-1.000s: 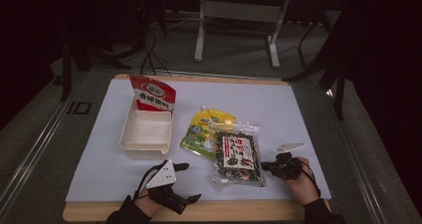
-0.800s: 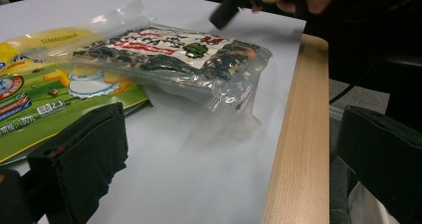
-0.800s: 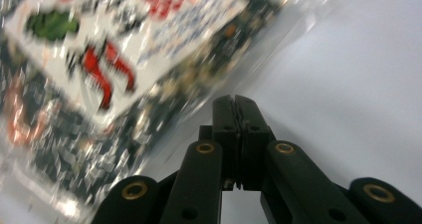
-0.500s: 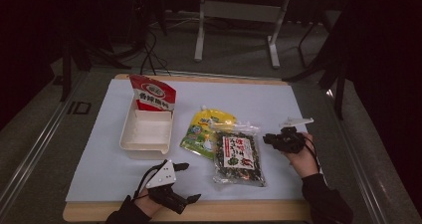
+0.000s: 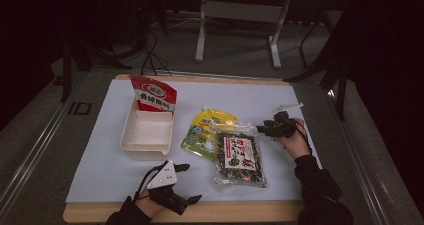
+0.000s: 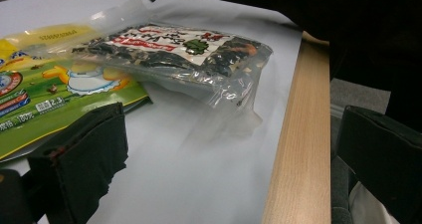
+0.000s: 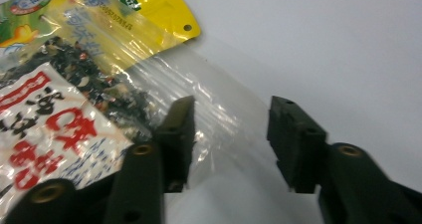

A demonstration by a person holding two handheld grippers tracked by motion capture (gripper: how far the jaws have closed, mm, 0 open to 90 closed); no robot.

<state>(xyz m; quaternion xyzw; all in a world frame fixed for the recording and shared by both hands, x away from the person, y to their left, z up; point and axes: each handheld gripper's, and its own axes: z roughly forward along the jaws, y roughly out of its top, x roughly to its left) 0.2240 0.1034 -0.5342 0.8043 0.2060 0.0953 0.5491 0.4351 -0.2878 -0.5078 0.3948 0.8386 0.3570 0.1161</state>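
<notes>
- High view: right gripper [image 5: 267, 130] is sitting at the top right corner of the clear seaweed packet [image 5: 239, 159], nearer the table's right edge. A second ago it was lower, at the packet's right side close to the front edge; it has moved toward the far edge and its jaws have just been opening.
- Same view: packet is lying flat in the front middle of the white mat [image 5: 100, 170], overlapping the yellow-green pouch [image 5: 206, 132]. White tray [image 5: 146, 135] with the red bag [image 5: 152, 95] standing at its far end is sitting well left.
- Left gripper [image 5: 176, 186] is resting by the front edge, unchanged, jaws apart.
- Left gripper view: both jaws are standing wide with nothing between them; packet [image 6: 169, 55] is lying ahead on the mat, wooden table edge [image 6: 298, 134] alongside.
- Right gripper view: jaws are apart over the packet's empty clear flap [image 7: 219, 119], the film between them, pads not pressing.
- Read: looks like a regrip on the flap, packet not lifted yet.
</notes>
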